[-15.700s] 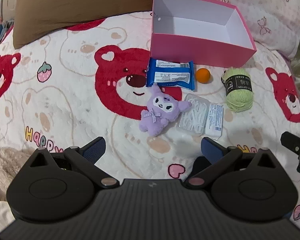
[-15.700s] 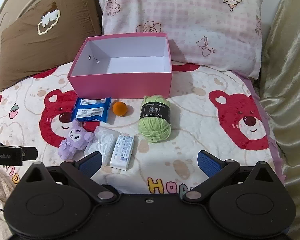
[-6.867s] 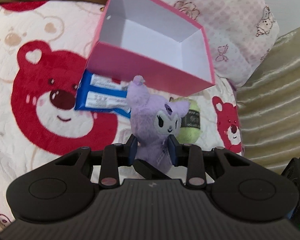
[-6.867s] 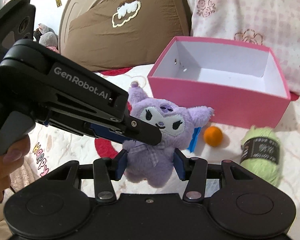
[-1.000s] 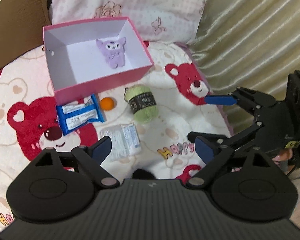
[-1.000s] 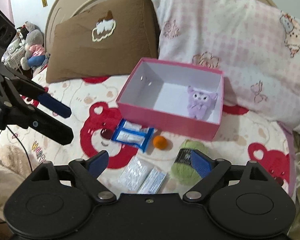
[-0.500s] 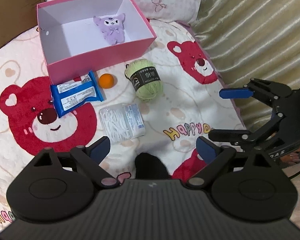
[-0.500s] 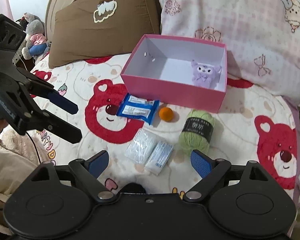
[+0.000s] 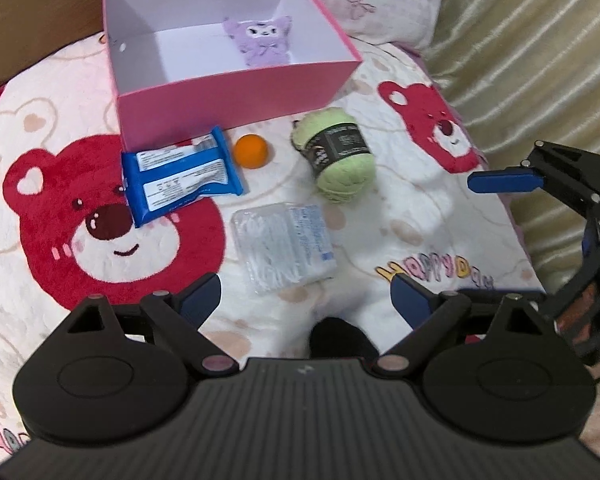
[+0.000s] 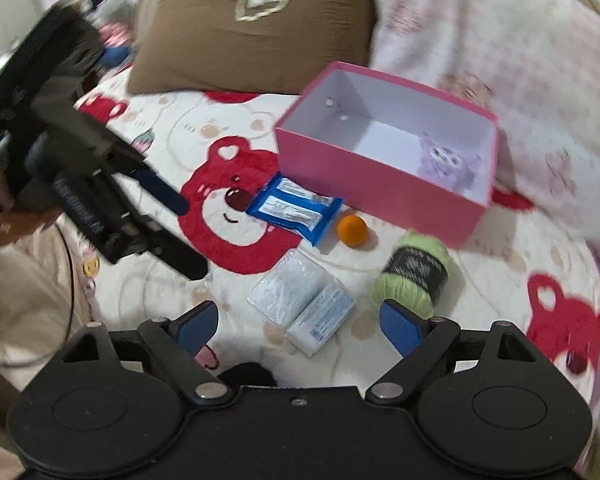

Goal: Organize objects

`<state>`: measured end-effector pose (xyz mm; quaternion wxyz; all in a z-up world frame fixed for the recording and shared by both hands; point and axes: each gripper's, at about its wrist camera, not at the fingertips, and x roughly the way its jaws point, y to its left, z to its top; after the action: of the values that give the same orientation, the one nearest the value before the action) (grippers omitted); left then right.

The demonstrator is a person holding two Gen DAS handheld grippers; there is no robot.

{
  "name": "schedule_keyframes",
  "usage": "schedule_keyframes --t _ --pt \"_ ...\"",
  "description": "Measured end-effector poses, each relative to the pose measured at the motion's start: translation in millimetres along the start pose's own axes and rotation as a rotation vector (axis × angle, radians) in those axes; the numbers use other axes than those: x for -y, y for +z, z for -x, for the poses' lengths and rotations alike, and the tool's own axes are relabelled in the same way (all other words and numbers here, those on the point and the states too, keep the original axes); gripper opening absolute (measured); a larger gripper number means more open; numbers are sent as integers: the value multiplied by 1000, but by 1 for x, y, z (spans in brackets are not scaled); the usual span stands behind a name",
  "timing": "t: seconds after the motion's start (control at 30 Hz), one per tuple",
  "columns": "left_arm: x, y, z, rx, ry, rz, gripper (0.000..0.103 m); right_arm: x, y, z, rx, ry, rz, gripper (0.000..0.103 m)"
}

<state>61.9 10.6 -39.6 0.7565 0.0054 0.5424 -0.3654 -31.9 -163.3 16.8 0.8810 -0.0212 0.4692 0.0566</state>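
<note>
Both grippers spread wide and empty: left gripper [image 9: 306, 298] poised over the near part of the bedspread [image 9: 388, 216], right gripper [image 10: 298, 322] angled down beside it, nothing between either pair of fingers. Right jaws just narrowed a touch, with no object in the gap. Already stowed: purple plush [image 9: 262, 38], lying inside the pink box [image 9: 236, 92] against its far right corner, probably to leave the floor free for the rest. Box set at the far side of the bedspread, close to the pillows, open side up, so drops from above are easy. Still out, in a loose cluster just in front of the box's near wall: blue snack packet [image 9: 180, 178] touching that wall, orange ball [image 9: 251, 152] just beside it, green yarn skein [image 9: 338, 160] toward the right, clear packet of cotton swabs [image 9: 282, 252] nearest the grippers. Likely next pick, judging by the aim of both tools: the swab packet, flat and slippery, best taken by its edges.
</note>
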Motion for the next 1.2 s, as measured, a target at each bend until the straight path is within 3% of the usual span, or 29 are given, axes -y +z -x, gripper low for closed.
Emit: schedule_keyframes --t 0.2,0.47,0.6,0.87,0.97,1.2 --pt "-16 -11 -19 22 -33 65 91 -16 -1 -34 -10 51 172 90" --pt "-33 -32 -44 77 -15 158 86 -36 -5 -82 -50 102 334 90" --pt "-46 -41 -60 79 -59 236 78 -39 -4 -109 -86 75 390 90" --pt "-59 -57 -89 93 -126 347 77 -54 -14 -138 -81 36 508 90" --pt "-61 -63 -96 101 -114 370 77 -54 -16 -149 -101 11 533 90" --pt "-73 -73 -103 155 -117 458 49 -46 -16 -161 -124 -35 586 91"
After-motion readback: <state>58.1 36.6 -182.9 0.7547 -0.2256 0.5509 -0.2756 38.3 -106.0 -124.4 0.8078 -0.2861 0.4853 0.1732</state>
